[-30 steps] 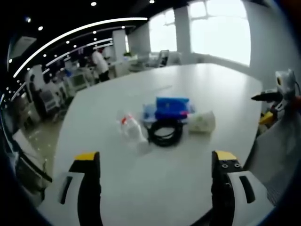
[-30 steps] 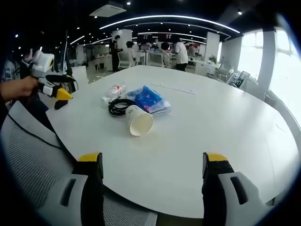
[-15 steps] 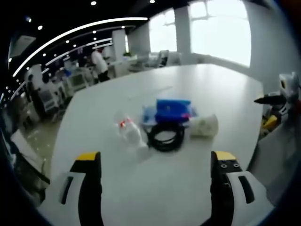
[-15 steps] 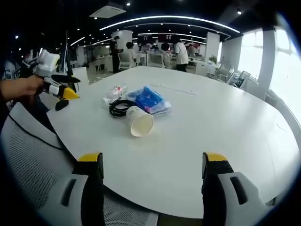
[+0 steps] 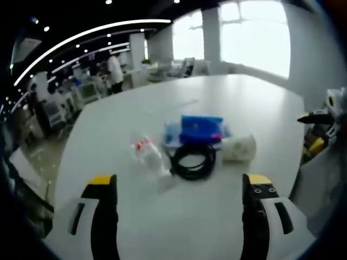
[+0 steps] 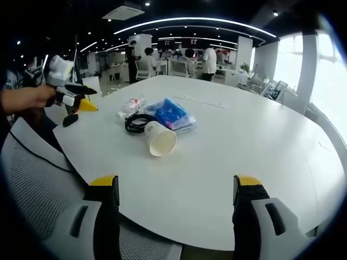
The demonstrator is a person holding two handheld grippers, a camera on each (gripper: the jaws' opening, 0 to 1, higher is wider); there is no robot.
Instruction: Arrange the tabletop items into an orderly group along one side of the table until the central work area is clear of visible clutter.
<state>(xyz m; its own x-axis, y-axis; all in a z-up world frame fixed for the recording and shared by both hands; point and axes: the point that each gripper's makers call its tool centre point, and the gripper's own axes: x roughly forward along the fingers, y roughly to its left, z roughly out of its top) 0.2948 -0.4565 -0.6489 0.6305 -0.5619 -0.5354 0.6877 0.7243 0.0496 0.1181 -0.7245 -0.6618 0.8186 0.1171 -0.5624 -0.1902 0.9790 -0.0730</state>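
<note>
Left gripper view: the left gripper (image 5: pixel 179 187), jaws spread and empty, had been eased nearer the cable coil (image 5: pixel 192 158) and bottle (image 5: pixel 149 156); a first pickup was being lined up.

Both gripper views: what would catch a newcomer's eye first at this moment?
A small huddle of items on the big white table: a paper cup on its side, mouth toward the right gripper view's camera, with a coiled black cable, a blue packet and a clear plastic bottle behind it. The left gripper, held in a hand, points in from the table's edge; the right gripper has its jaws wide apart.
</note>
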